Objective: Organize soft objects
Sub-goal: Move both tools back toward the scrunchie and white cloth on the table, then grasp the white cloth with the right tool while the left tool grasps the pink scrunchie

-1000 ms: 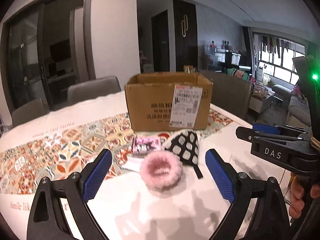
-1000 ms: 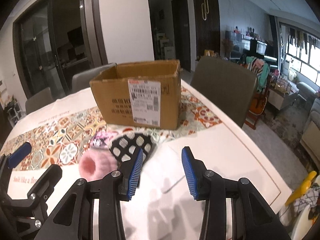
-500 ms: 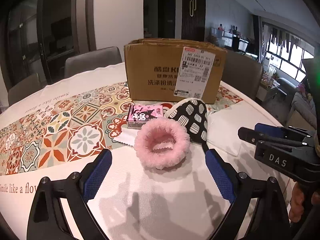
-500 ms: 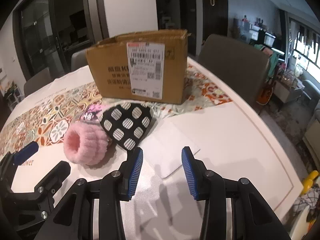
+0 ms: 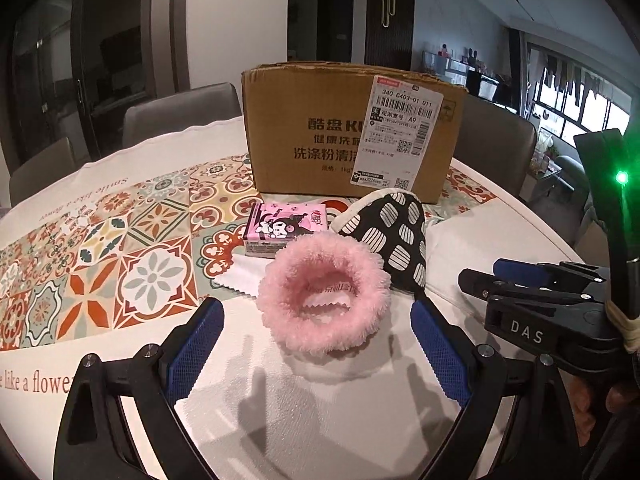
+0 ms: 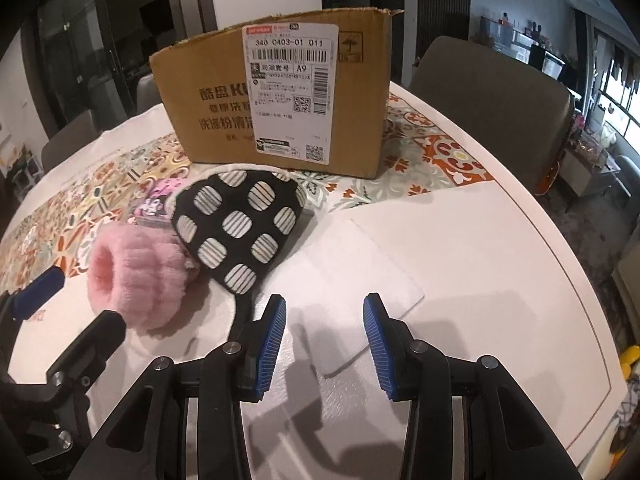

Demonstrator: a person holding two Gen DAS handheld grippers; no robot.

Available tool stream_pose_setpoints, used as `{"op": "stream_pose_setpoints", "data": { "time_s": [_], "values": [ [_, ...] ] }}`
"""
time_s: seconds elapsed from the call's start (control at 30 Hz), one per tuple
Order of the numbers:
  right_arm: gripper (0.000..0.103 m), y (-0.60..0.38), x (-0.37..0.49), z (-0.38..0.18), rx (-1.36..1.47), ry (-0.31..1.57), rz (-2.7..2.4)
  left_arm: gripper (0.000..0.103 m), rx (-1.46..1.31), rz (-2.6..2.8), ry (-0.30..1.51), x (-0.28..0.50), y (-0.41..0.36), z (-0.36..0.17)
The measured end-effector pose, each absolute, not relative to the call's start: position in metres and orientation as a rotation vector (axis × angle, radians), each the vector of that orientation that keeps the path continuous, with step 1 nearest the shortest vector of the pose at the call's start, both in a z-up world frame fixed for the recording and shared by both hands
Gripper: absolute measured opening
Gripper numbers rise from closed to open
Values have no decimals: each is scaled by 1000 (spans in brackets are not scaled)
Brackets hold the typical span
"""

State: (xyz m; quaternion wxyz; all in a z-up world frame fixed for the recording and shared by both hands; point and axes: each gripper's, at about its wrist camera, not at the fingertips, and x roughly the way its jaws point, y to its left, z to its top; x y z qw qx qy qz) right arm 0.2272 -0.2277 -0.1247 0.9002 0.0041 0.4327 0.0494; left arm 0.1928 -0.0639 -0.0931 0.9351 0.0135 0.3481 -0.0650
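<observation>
A fluffy pink band (image 5: 324,292) (image 6: 136,276) lies on the table, just ahead of my left gripper (image 5: 316,314), which stands wide open around its near side without touching it. A black mitt with white striped patches (image 5: 396,232) (image 6: 240,228) leans against the band. Behind them sit a pink tissue pack (image 5: 286,226) (image 6: 156,204) and an open cardboard box (image 5: 340,132) (image 6: 280,100). My right gripper (image 6: 324,320) hovers open and empty over a flat white sheet (image 6: 360,264), right of the mitt's strap. In the left wrist view it shows at the right (image 5: 480,280).
A zigzag-edged white cloth (image 5: 240,276) lies under the band and tissue pack. A tiled-pattern runner (image 5: 120,252) crosses the white table. Grey chairs (image 6: 492,92) stand behind the table. The table's curved edge (image 6: 592,280) runs close on the right.
Both grippers have sunk toward the table and come closer to the pink band and the mitt, which now look larger. Neither gripper's jaws have changed width.
</observation>
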Motion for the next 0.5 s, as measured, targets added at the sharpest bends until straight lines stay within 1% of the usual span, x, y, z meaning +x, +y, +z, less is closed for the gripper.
{"op": "stream_pose_setpoints", "data": {
  "time_s": [0.33,0.4,0.47,0.5],
  "values": [
    [42,-223,242,-142,-11,933,92,95,-18,-157,737,205,-64,-101],
    [42,-221,243,-143,-29,931,91,87,-32,-163,750,208,-63,-104],
    [42,-220,242,-143,-36,932,93,77,-44,-167,767,210,-62,-107],
    [42,-221,243,-142,-35,933,94,75,-51,-170,772,211,-62,-108]
  ]
}}
